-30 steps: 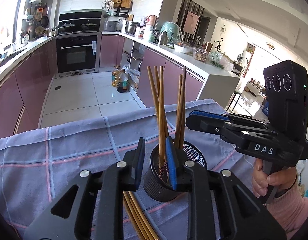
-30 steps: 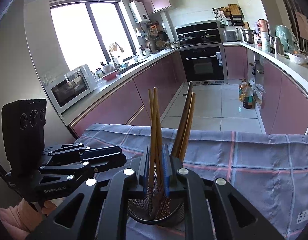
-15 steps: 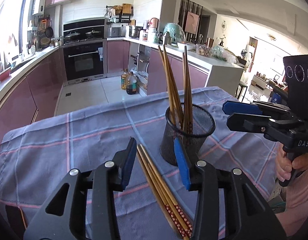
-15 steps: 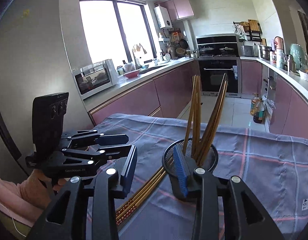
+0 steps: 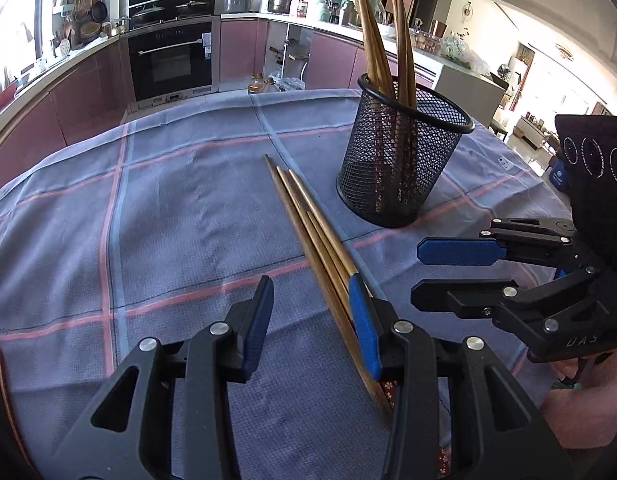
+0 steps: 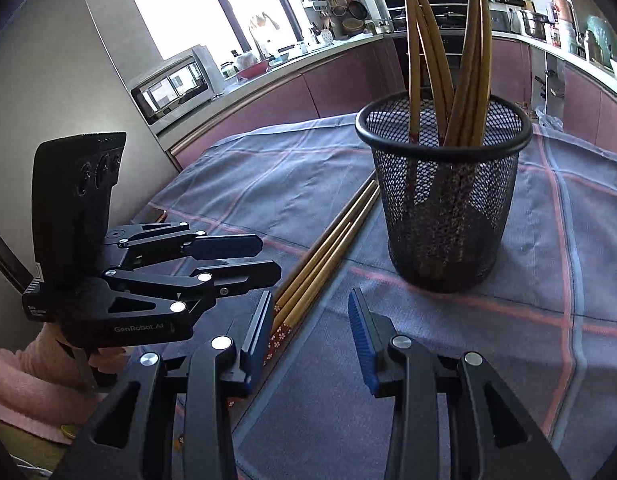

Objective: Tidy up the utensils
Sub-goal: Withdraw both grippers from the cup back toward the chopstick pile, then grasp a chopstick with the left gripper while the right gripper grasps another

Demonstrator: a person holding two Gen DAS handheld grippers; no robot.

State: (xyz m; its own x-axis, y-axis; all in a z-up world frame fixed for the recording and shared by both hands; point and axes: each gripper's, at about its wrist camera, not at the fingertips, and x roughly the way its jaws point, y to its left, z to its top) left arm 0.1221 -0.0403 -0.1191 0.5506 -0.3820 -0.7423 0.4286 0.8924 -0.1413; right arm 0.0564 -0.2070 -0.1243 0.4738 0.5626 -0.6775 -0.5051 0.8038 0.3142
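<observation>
A black mesh holder [image 5: 400, 168] [image 6: 444, 208] stands on the checked cloth [image 5: 168, 220] with several wooden chopsticks [image 5: 374, 40] [image 6: 472, 60] upright in it. A bundle of loose chopsticks [image 5: 304, 208] [image 6: 328, 248] lies flat on the cloth beside it. My left gripper [image 5: 310, 320] [image 6: 270, 258] is open low over their near ends, which run along its right pad without being pinched. My right gripper [image 6: 310, 332] [image 5: 418, 271] is open too, with the patterned chopstick ends just beside its left pad.
The cloth-covered table drops off at its far edge toward a tiled kitchen floor. An oven [image 5: 172, 56] and counters line the back, and a microwave [image 6: 172, 84] stands at the left. A person's hand [image 5: 580, 412] and pink sleeve [image 6: 28, 392] hold the grippers.
Both grippers let go of the chopsticks standing in the holder and opened. They pulled back and sank toward the loose chopsticks on the cloth.
</observation>
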